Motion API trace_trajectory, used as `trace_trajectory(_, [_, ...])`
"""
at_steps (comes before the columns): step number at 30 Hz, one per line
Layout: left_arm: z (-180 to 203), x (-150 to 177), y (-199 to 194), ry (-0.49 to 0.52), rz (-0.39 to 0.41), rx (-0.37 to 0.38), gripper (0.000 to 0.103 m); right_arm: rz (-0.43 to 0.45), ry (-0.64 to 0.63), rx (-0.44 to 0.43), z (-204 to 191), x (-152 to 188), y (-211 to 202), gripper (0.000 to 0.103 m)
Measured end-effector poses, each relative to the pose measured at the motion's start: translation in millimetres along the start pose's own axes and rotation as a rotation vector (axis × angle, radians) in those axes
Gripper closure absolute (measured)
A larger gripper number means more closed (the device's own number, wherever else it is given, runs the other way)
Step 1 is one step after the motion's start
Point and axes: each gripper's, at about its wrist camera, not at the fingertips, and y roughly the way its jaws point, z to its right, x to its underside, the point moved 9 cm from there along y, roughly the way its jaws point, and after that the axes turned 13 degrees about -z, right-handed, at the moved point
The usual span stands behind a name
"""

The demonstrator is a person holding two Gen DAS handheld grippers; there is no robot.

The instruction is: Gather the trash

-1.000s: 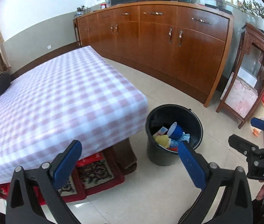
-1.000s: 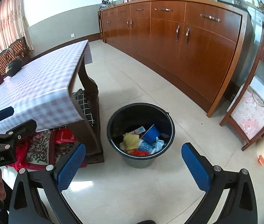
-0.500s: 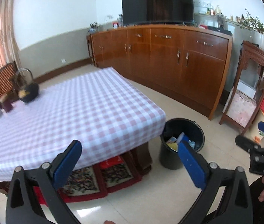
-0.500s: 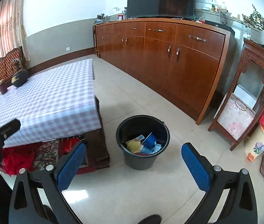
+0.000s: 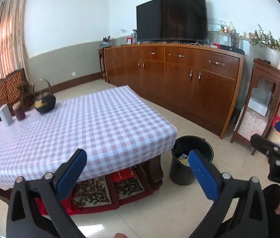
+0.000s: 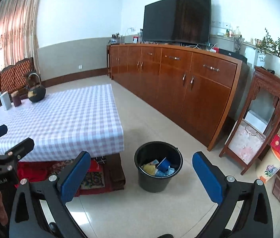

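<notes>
While both tools hung above the tiled floor, the left gripper [image 5: 138,164] stood wide open at the bottom of its frame, holding nothing. Left of centre lay the checked table [image 6: 64,119]. Just right of it stood the black bucket [image 6: 157,180], holding trash [image 6: 159,167], apparently paper and a blue cup. The right gripper [image 6: 141,170] gaped equally wide, empty.

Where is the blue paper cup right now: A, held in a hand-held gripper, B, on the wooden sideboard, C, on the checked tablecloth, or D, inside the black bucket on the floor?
D: the blue paper cup lies tilted among the other trash inside the black bucket on the floor.
</notes>
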Motion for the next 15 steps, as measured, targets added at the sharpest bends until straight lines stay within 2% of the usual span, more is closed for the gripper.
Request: trace_trajectory(15, [25.6,-3.7,-7.6,0.046,0.023,0.018,0.0,0.006,0.035,0.02,22.1,5.9,-9.8,0.0])
